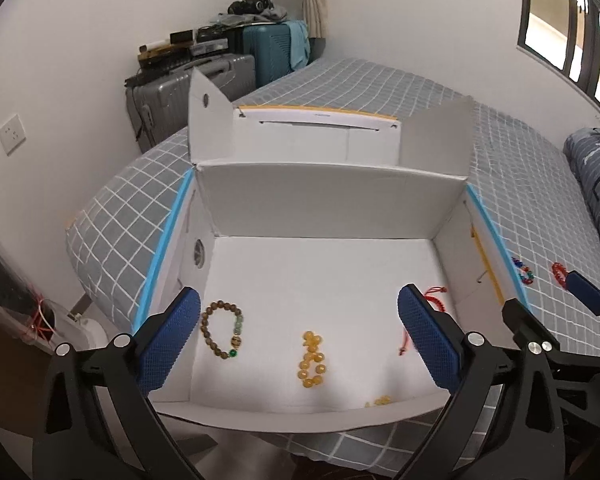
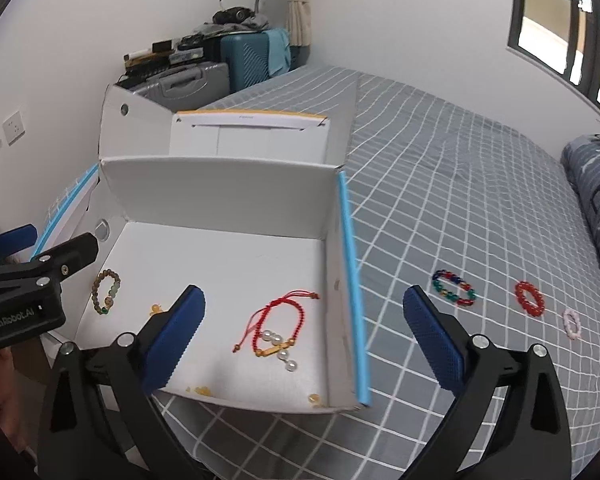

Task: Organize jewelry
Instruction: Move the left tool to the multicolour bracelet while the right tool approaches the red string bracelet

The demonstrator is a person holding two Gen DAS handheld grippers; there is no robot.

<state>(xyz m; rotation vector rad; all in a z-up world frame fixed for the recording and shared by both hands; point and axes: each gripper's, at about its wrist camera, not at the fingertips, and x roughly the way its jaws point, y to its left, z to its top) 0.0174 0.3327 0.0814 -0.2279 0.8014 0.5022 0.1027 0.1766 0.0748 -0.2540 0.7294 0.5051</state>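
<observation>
Your left gripper (image 1: 300,344) stands spread wide over the open white box (image 1: 324,208), nothing between its blue pads. Your right gripper (image 2: 304,340) is spread just as wide and holds nothing; its left finger hangs over the box floor, its right finger over the bed (image 2: 440,184) outside the box's blue-edged wall.

Inside the box, on the white floor:
- brown bead bracelet (image 1: 223,328) with a pale green and a dark green bead, near the left wall.
- amber bead bracelet (image 1: 311,359), bunched in a heap, mid-floor toward the near edge.
- red cord bracelet (image 2: 280,320), toward the right wall, with a string of white pearls (image 2: 280,346) and a small gold bar lying across its lower loop.
- a few loose amber beads along the near wall.

Outside the box, on the grey checked bed cover, well apart from the box:
- multicolour bead bracelet (image 2: 454,282).
- red bead bracelet (image 2: 530,298).
- pale pink bracelet (image 2: 572,323), farthest right.
</observation>
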